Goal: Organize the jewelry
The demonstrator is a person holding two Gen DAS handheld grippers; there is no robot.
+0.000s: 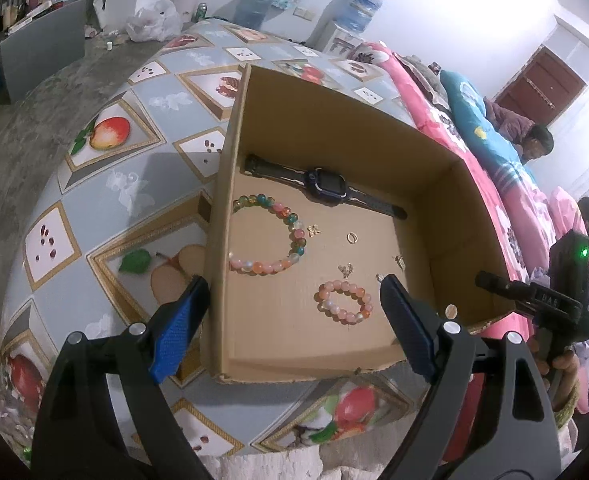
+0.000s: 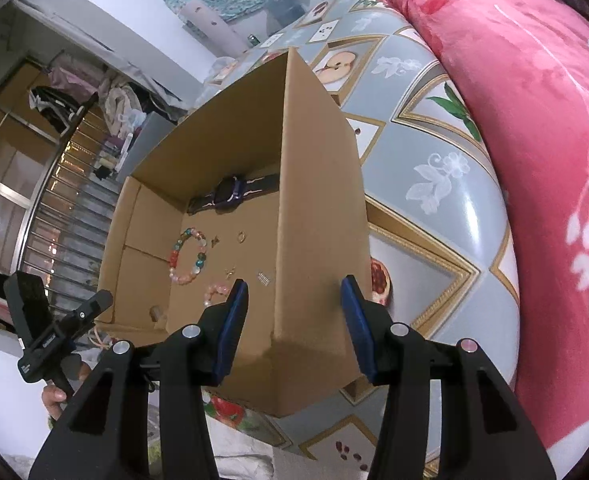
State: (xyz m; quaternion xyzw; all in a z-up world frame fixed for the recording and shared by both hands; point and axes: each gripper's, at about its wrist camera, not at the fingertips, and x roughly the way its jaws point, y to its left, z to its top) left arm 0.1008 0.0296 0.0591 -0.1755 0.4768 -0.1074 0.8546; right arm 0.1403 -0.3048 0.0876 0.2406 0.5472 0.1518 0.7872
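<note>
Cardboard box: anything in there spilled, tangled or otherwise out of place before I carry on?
Nothing stands out. Inside the cardboard box the watch lies flat along the far wall, the large beaded bracelet and small beaded bracelet lie apart and intact, and small gold pieces such as the ring are scattered loosely between them.

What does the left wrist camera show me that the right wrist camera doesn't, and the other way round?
Left wrist only: the whole small pink bracelet, a coin-like disc by the box's near right corner, and people on the pink bedding.
Right wrist only: the cardboard box from outside its right wall, with a railing beyond.
Both: the watch, the large beaded bracelet, small gold pieces, and the fruit-print tablecloth.
</note>
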